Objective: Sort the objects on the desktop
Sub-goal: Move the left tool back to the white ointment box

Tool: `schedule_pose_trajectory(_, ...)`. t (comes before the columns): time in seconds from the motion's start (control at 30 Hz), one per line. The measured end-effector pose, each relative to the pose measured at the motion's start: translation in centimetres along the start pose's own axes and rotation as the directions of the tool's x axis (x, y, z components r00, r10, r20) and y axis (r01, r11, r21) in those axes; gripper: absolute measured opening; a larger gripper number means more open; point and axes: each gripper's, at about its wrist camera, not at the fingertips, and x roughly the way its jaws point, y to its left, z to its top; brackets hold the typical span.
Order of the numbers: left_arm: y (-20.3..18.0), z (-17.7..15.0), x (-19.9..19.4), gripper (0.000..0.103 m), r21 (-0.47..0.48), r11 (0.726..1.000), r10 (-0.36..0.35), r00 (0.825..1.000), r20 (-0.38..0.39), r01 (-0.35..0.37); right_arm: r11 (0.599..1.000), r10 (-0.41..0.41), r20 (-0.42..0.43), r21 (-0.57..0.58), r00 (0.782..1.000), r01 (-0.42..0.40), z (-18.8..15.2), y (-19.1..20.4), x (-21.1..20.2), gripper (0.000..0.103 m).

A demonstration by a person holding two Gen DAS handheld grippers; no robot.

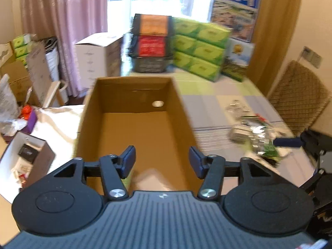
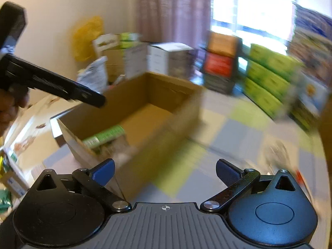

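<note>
An open brown cardboard box (image 1: 137,124) stands on the checked tabletop. My left gripper (image 1: 161,161) hovers open over the box's near end, nothing between its fingers. The right wrist view shows the same box (image 2: 145,108) with a green and white packet (image 2: 105,138) lying in its near corner. My right gripper (image 2: 165,171) is open and empty, just right of the box's near corner, above the table. A pile of shiny wrapped small items (image 1: 255,130) lies on the table right of the box. The left gripper's black body (image 2: 51,83) appears at the upper left of the right wrist view.
Stacked green tissue packs (image 1: 199,49), black crates with orange and red labels (image 1: 152,41) and printed cartons (image 1: 236,8) line the table's far end. A woven chair back (image 1: 298,97) stands at the right. White boxes (image 1: 22,157) and clutter sit left of the box.
</note>
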Motion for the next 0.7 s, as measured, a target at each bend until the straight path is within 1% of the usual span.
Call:
schedule_pose_trajectory(0.13,-4.2,-1.1,-1.3,0.071,0.018,0.999,-0.034,0.999,0.022,0.033,0.984,-0.101,-0.028,0.144,0.995,0.104,-4.1,-3.3,-4.4,0.101)
schedule_pose_trajectory(0.17,-5.4,-1.5,-1.5,0.078,0.013,0.999,-0.042,0.999,0.027,0.042,0.976,-0.122,-0.033,0.177,0.992,0.126,-4.9,-4.1,-5.3,0.101)
schedule_pose_trajectory(0.2,-6.4,-1.9,-1.6,0.081,0.012,0.999,-0.052,0.998,0.027,0.052,0.967,-0.140,-0.040,0.207,0.989,0.146,-5.9,-4.9,-6.2,0.101)
schedule_pose_trajectory(0.23,-7.6,-2.4,-1.6,0.082,0.010,0.998,-0.063,0.998,0.025,0.063,0.959,-0.156,-0.049,0.230,0.986,0.163,-6.7,-5.6,-7.2,0.101)
schedule_pose_trajectory(0.3,-9.8,-3.3,-1.3,0.089,-0.003,0.997,-0.083,0.996,0.015,0.083,0.944,-0.197,-0.063,0.256,0.978,0.207,-8.4,-7.0,-9.3,0.101)
schedule_pose_trajectory(0.37,-12.0,-4.3,-0.7,0.094,-0.017,0.995,-0.097,0.995,0.004,0.097,0.931,-0.240,-0.070,0.267,0.968,0.250,-9.7,-8.1,-10.9,0.101)
schedule_pose_trajectory(0.43,-14.0,-5.1,0.1,0.096,-0.018,0.995,-0.100,0.995,-0.017,0.100,0.916,-0.273,-0.074,0.285,0.959,0.282,-10.9,-9.2,-12.4,0.101)
schedule_pose_trajectory(0.57,-17.3,-6.3,2.1,0.099,-0.012,0.996,-0.091,0.994,-0.053,0.091,0.898,-0.308,-0.076,0.305,0.948,0.316,-12.9,-10.7,-14.5,0.101)
schedule_pose_trajectory(0.7,-19.6,-7.1,3.7,0.099,-0.031,0.996,-0.080,0.994,-0.072,0.078,0.889,-0.309,-0.068,0.333,0.949,0.314,-14.0,-12.0,-15.3,0.101)
